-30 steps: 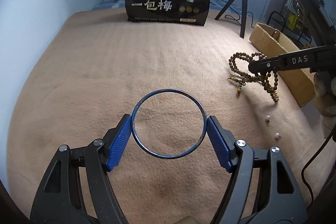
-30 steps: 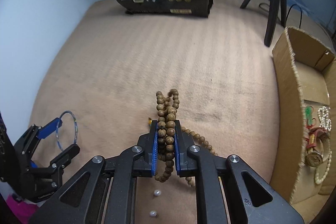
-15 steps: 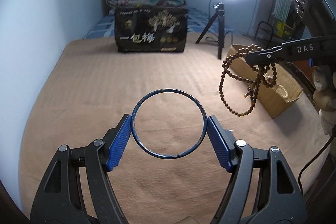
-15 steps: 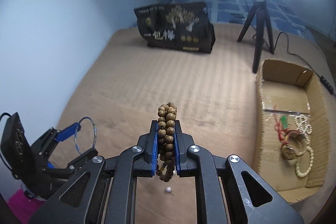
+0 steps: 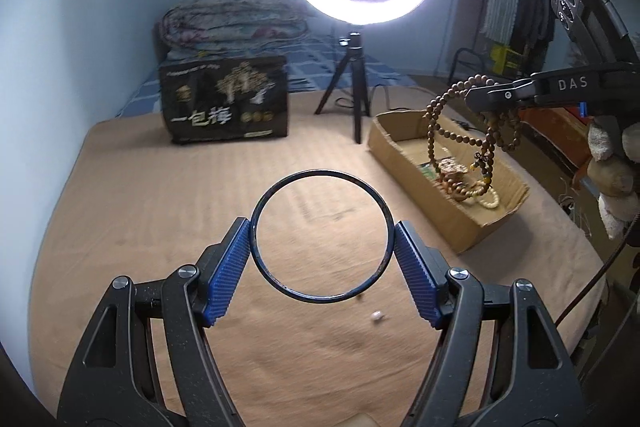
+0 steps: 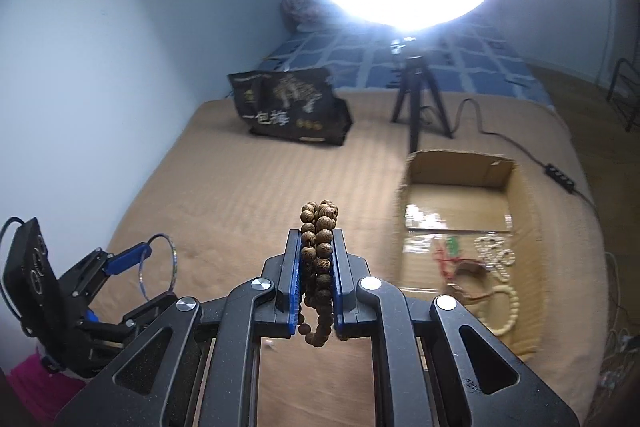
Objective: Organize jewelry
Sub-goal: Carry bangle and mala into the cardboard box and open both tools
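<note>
Both loads had been lifted off the bed (image 5: 160,227): the bangle (image 5: 320,235) was clamped across the left gripper (image 5: 320,269), beads (image 6: 318,267) pinched in the near-shut right gripper (image 6: 316,279). Release was best delayed until each hung over the box (image 6: 528,267) at the bed's right edge.

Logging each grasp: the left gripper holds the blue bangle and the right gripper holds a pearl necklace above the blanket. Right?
Not quite. The left gripper does hold the blue bangle, but the right gripper is shut on a wooden bead strand, not pearls, as the right wrist view shows.
</note>
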Demonstrator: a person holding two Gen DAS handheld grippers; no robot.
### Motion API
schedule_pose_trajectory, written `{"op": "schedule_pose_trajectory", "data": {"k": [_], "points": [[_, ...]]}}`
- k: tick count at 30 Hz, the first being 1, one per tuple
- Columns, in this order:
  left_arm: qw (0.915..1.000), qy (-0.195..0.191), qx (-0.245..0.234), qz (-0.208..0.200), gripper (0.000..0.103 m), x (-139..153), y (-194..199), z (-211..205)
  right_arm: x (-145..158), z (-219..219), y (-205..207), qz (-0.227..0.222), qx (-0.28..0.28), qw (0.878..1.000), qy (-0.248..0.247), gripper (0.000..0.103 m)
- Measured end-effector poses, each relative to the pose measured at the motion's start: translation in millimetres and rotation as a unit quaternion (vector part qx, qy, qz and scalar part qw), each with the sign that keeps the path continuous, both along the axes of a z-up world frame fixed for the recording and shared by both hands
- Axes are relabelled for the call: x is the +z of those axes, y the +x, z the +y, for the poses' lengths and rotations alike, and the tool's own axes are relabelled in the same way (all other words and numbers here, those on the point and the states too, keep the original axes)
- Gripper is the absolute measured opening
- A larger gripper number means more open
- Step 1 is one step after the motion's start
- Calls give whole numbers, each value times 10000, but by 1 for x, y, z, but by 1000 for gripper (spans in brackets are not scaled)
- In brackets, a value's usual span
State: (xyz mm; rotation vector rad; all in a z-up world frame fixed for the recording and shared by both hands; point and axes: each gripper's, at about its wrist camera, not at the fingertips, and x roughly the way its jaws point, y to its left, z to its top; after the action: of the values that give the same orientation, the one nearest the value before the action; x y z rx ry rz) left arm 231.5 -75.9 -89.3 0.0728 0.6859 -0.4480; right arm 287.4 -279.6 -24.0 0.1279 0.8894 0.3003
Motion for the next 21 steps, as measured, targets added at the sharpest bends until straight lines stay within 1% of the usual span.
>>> {"op": "schedule_pose_trajectory", "data": {"k": [7, 11, 17, 21], "points": [[9997, 7, -257, -7, 74, 3, 7, -40, 1, -38, 0, -53, -281, 9995, -155, 11], [9992, 51, -397, -20, 74, 4, 15, -67, -1, -54, 6, -83, -420, 9985, -336, 11], [9979, 155, -632, -41, 74, 0, 32, -106, -11, -80, 22, -36, -622, 9974, -355, 11], [9972, 133, -734, 25, 74, -6, 43, -127, -20, -96, 37, 35, -773, 9967, -263, 11]]}}
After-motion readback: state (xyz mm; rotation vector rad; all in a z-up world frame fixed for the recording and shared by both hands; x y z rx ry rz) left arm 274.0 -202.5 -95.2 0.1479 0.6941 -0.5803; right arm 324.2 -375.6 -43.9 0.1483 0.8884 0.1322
